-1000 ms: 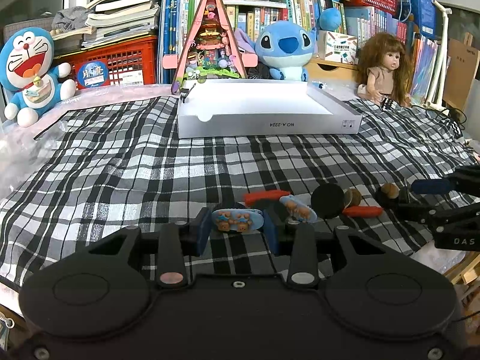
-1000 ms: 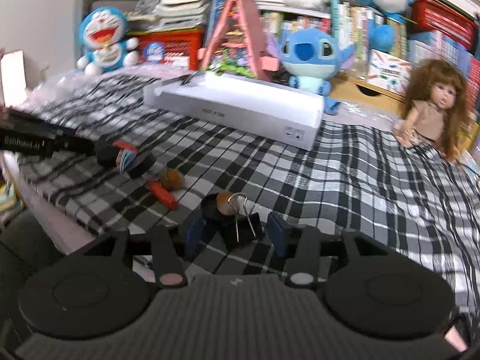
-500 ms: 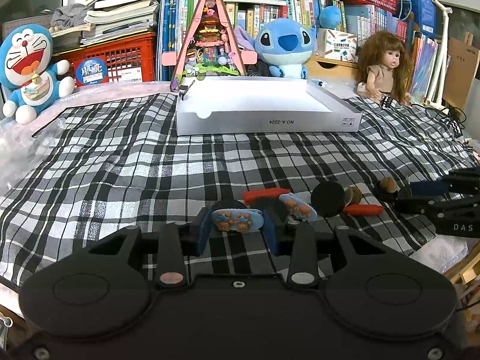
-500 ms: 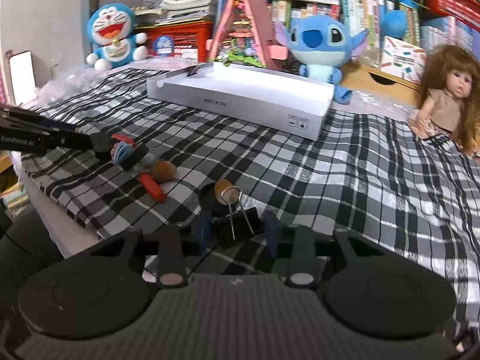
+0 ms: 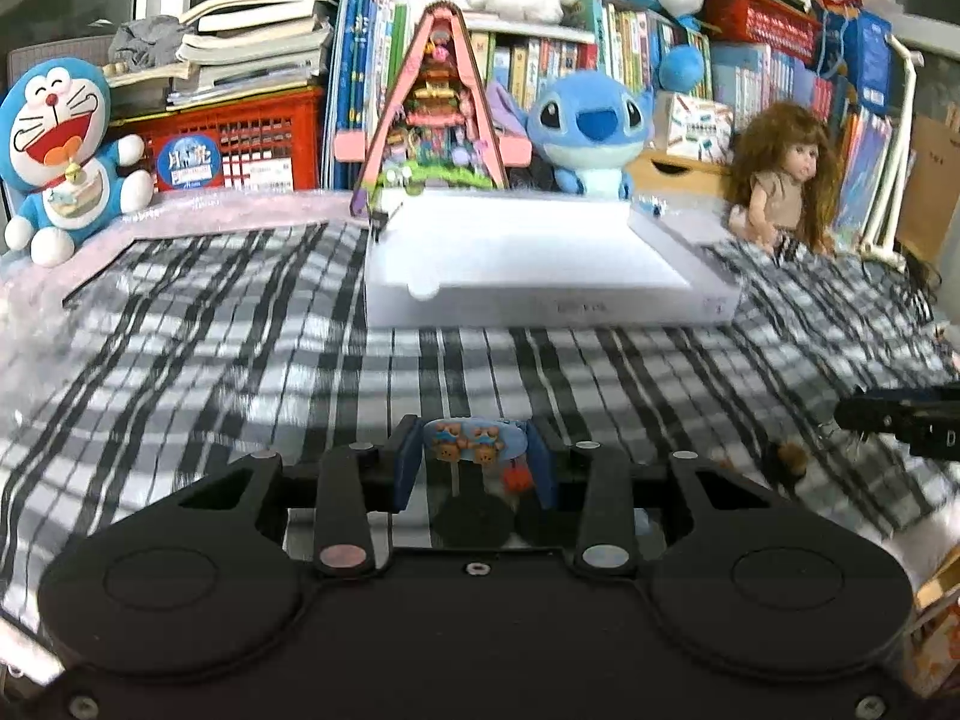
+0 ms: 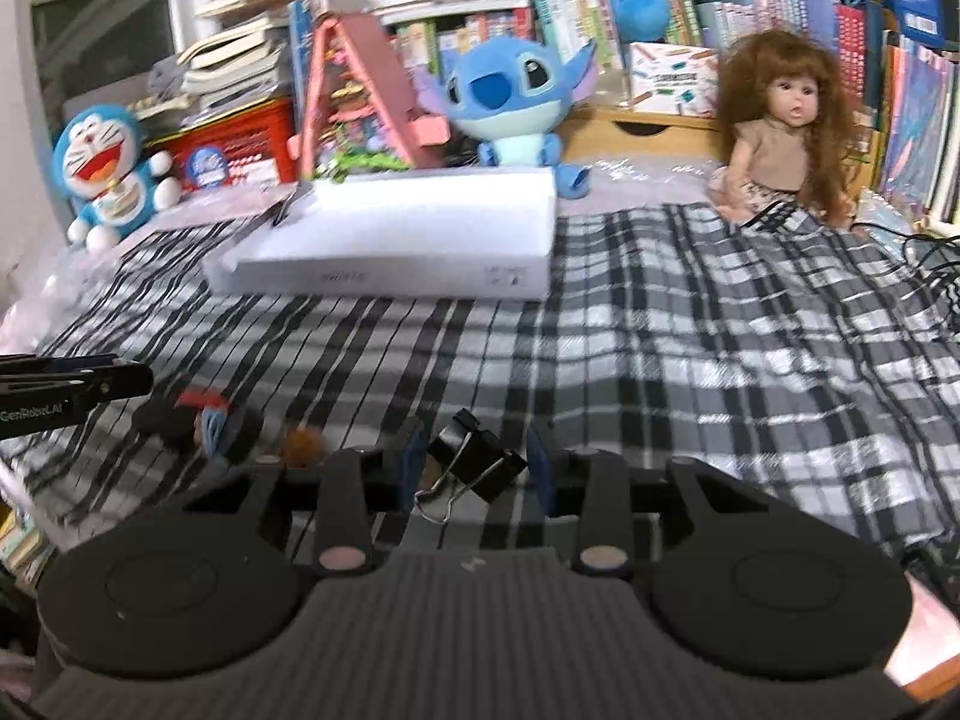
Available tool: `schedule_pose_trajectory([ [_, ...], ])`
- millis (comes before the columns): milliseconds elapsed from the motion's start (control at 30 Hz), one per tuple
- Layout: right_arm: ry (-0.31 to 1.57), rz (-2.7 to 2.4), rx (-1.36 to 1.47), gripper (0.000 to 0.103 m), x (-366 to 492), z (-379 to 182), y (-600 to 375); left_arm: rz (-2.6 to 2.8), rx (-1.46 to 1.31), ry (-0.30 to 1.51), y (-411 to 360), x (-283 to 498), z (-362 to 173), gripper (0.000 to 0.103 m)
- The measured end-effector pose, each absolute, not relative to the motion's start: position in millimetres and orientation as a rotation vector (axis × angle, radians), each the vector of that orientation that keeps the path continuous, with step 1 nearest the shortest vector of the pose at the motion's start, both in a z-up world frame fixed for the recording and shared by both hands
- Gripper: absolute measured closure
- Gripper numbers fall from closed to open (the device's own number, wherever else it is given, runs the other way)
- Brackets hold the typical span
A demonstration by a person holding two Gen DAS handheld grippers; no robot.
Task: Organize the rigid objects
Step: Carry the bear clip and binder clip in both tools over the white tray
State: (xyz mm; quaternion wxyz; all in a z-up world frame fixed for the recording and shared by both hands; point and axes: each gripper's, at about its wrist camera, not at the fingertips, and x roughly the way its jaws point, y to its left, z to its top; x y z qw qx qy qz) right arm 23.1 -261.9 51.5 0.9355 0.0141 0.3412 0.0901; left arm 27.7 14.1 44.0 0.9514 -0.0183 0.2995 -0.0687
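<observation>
Now my left tongs (image 5: 474,462) pinch the pale-blue bear-printed plastic clip (image 5: 473,443); my right tongs (image 6: 474,468) have just closed onto the black metal binder clip (image 6: 477,459). Open checkered surface (image 6: 690,360) stretches to the white shallow cardboard box's (image 5: 540,300) near edge.

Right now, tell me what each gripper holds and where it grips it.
Left gripper: the blue hair clip with bears, pinched at its two ends. Right gripper: the black binder clip, fingers on its sides.

A home playroom: plush toys (image 5: 591,132), a doll (image 5: 780,180) and crammed bookshelves (image 5: 750,72) behind a plaid-covered table (image 5: 210,330).
</observation>
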Motion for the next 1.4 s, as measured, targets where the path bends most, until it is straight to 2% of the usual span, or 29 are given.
schedule_pose_trajectory([
  [333,0.733,0.173,0.121,0.062,61,70,-272,-0.153,-0.053,0.597,13,69,69,0.068],
  [700,0.708,0.157,0.166,0.061,141,89,-255,-0.137,-0.085,0.627,9,153,90,0.068],
  [1033,0.741,0.121,0.183,0.061,206,56,-235,-0.087,-0.085,0.711,-8,218,57,0.068],
  [1400,0.738,0.106,0.225,0.061,225,27,-230,-0.057,-0.048,0.721,-16,234,28,0.068],
])
